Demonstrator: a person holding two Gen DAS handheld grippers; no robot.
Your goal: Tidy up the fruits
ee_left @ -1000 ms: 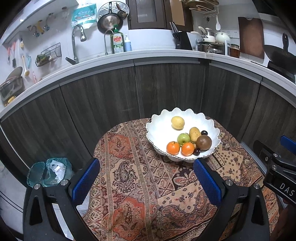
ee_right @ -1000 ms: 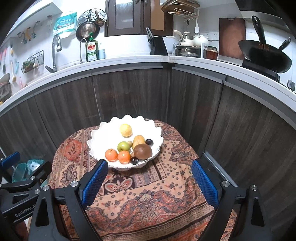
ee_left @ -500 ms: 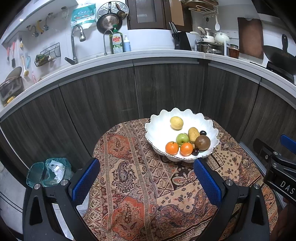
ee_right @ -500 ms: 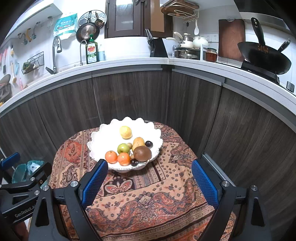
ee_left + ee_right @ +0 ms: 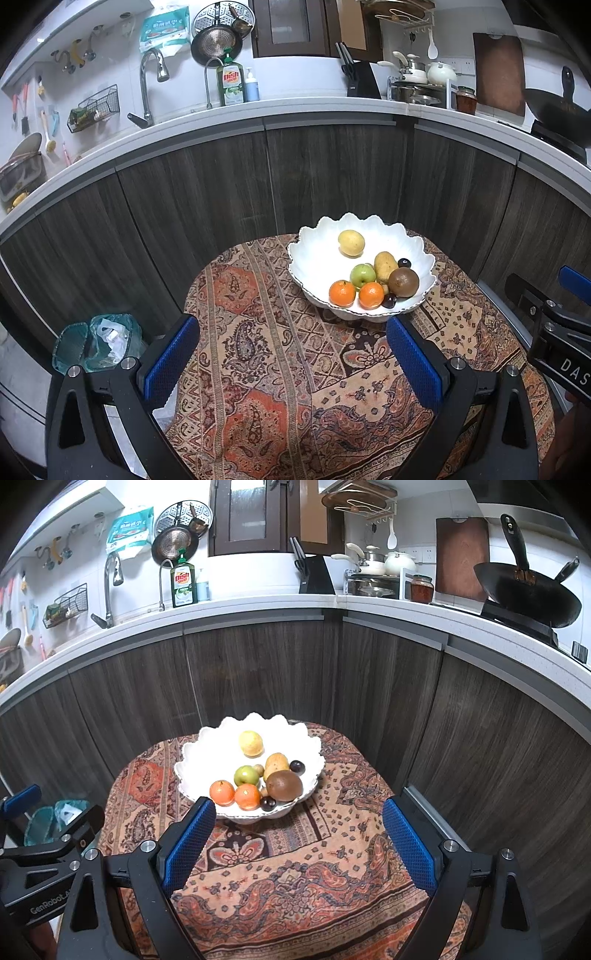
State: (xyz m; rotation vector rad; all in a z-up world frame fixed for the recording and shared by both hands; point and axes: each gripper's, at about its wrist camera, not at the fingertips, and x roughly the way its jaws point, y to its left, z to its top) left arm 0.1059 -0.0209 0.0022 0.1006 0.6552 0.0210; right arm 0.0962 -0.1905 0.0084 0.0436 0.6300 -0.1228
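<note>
A white scalloped bowl [image 5: 314, 254] [image 5: 207, 746] stands at the far side of a small table with a patterned cloth [image 5: 280, 369] [image 5: 303, 878]. It holds a yellow fruit [image 5: 351, 242], a green apple [image 5: 362, 274], two oranges [image 5: 342, 293], a brown round fruit [image 5: 403, 282], a potato-shaped fruit [image 5: 383, 266] and dark plums [image 5: 404, 263]. My left gripper [image 5: 291, 362] is open and empty, short of the bowl. My right gripper [image 5: 299, 842] is open and empty, its left finger [image 5: 190, 843] near the bowl's front rim.
Dark wood cabinet fronts [image 5: 221, 199] under a white counter [image 5: 295, 110] curve close behind the table. A bin with a plastic bag [image 5: 99, 343] sits on the floor at the left. The other gripper shows at each view's edge [image 5: 554, 332] [image 5: 48, 853].
Both grippers have drawn back slightly and risen, so the bowl sits a little higher and farther in each view. The fruits have not moved. Both grippers stay open.
</note>
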